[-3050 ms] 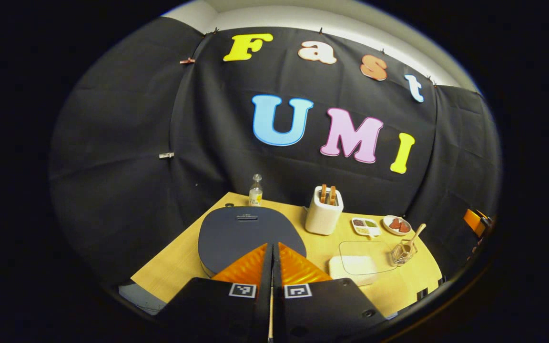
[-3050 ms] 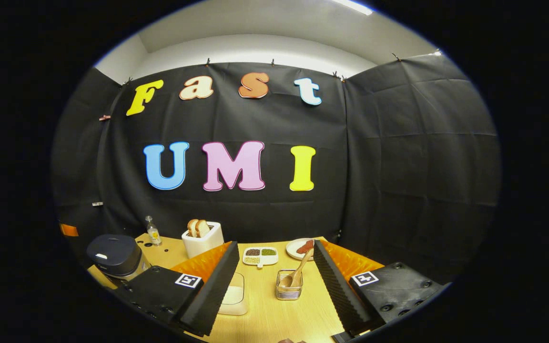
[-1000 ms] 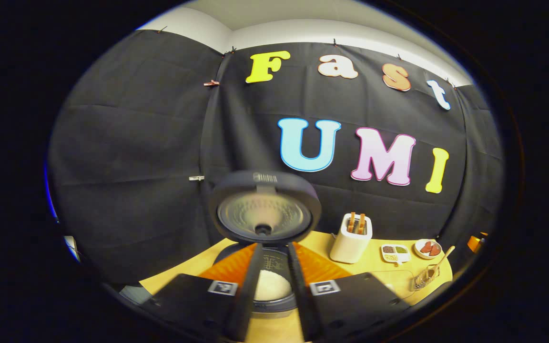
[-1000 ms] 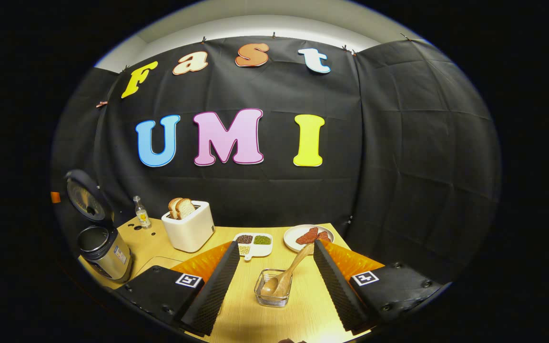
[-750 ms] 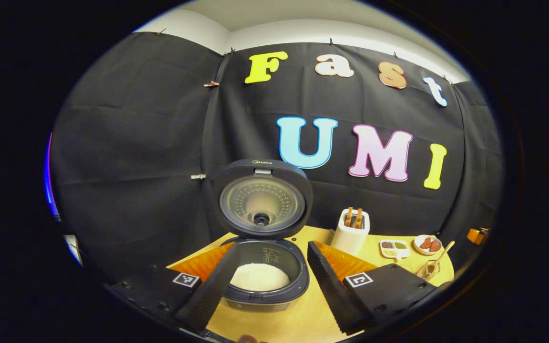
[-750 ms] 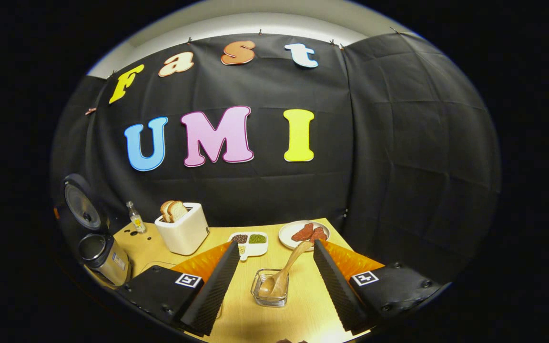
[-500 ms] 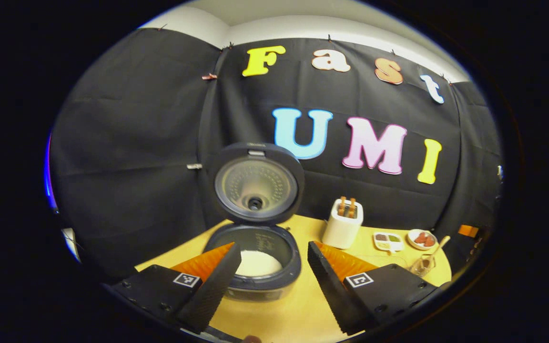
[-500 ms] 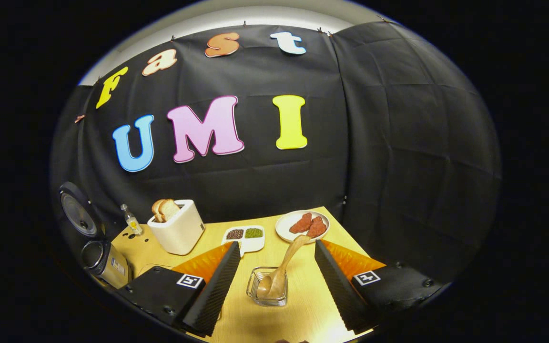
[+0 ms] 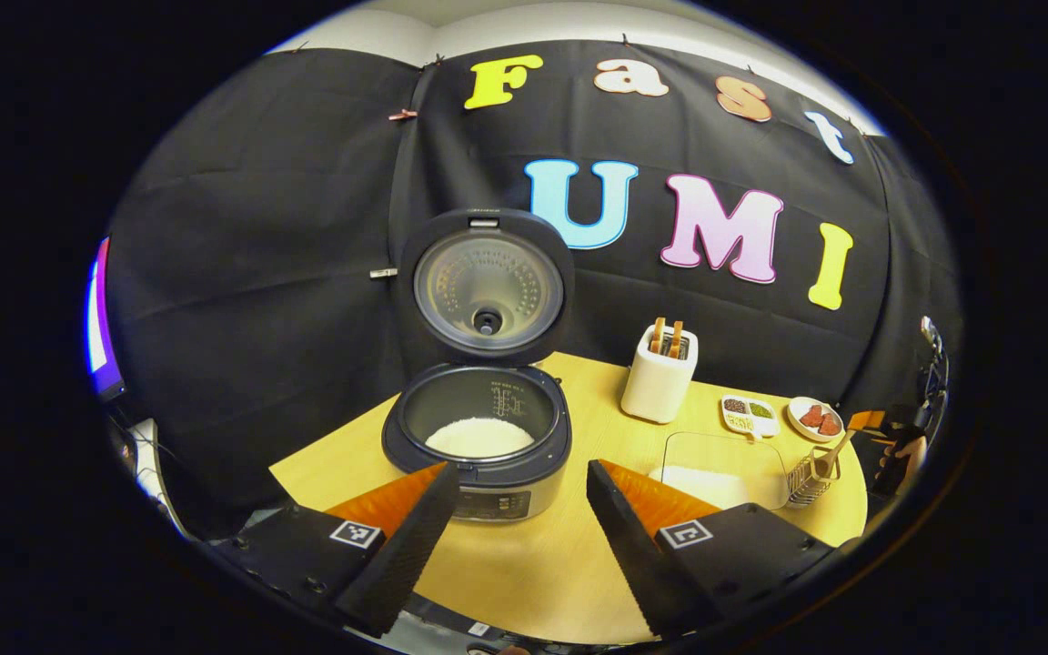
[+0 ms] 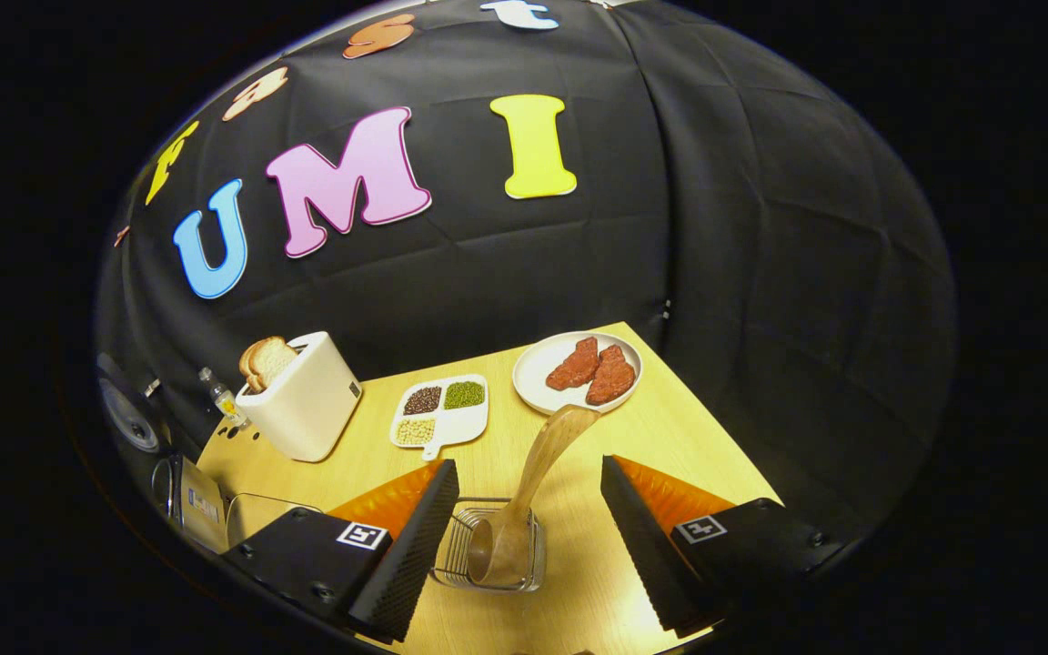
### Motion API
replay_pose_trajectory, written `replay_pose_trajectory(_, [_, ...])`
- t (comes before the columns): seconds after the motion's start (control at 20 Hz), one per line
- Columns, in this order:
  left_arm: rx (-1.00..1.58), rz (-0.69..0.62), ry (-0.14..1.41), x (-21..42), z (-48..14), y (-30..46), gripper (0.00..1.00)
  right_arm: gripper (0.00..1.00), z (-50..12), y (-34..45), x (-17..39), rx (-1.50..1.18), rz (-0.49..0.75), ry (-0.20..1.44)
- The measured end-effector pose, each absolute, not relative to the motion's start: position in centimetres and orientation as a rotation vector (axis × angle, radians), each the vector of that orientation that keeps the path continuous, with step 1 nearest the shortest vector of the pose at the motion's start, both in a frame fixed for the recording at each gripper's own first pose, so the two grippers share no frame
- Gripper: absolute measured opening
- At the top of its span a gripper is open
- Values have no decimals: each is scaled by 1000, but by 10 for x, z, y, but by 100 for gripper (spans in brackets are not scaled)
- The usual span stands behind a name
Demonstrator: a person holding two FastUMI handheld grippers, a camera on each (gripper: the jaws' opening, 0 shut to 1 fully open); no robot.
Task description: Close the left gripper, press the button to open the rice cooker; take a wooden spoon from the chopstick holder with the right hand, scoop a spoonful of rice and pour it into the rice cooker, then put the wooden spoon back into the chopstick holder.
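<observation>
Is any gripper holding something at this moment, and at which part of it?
Nothing is held. The right gripper is open around the wooden spoon in its holder, not touching. The left gripper is open, empty.

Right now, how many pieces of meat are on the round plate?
2: one meat piece on the plate toward the divided dish, the second piece touching it on the other side.

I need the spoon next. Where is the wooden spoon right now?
In the right gripper view the wooden spoon stands bowl-down in the wire chopstick holder, between the open right claw, its handle leaning toward the plate of red slices.
</observation>
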State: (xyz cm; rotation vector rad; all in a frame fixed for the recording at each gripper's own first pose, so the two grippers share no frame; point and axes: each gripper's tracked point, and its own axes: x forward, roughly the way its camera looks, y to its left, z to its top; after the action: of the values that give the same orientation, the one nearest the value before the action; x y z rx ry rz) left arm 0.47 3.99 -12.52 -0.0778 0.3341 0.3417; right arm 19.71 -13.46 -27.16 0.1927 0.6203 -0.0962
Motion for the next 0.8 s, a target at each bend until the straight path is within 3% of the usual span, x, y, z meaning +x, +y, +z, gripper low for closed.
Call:
replay_pose_trajectory(0.2, [-88,390,367,-9,-138,34,95,99,-316,-133,209,276,-93,727])
replay_pose_trajectory(0.3, [-99,410,391,-18,-146,31,95,94,-332,-133,216,313,-108,757])
replay_pose_trajectory(0.35, [-103,414,399,-22,-150,28,95,84,-333,-133,222,332,-115,752])
replay_pose_trajectory(0.45, [-108,414,426,-31,-162,23,95,45,-335,-131,231,367,-137,750])
replay_pose_trajectory(0.5, [-111,411,439,-33,-166,21,95,41,-337,-126,229,389,-135,770])
replay_pose_trajectory(0.55, [-114,406,447,-33,-170,19,95,50,-339,-127,229,395,-153,784])
replay_pose_trajectory(0.65, [-120,394,451,-31,-175,16,95,21,-338,-124,231,411,-141,781])
replay_pose_trajectory(0.8, [-126,363,436,-24,-172,12,95,15,-327,-119,225,363,-120,770])
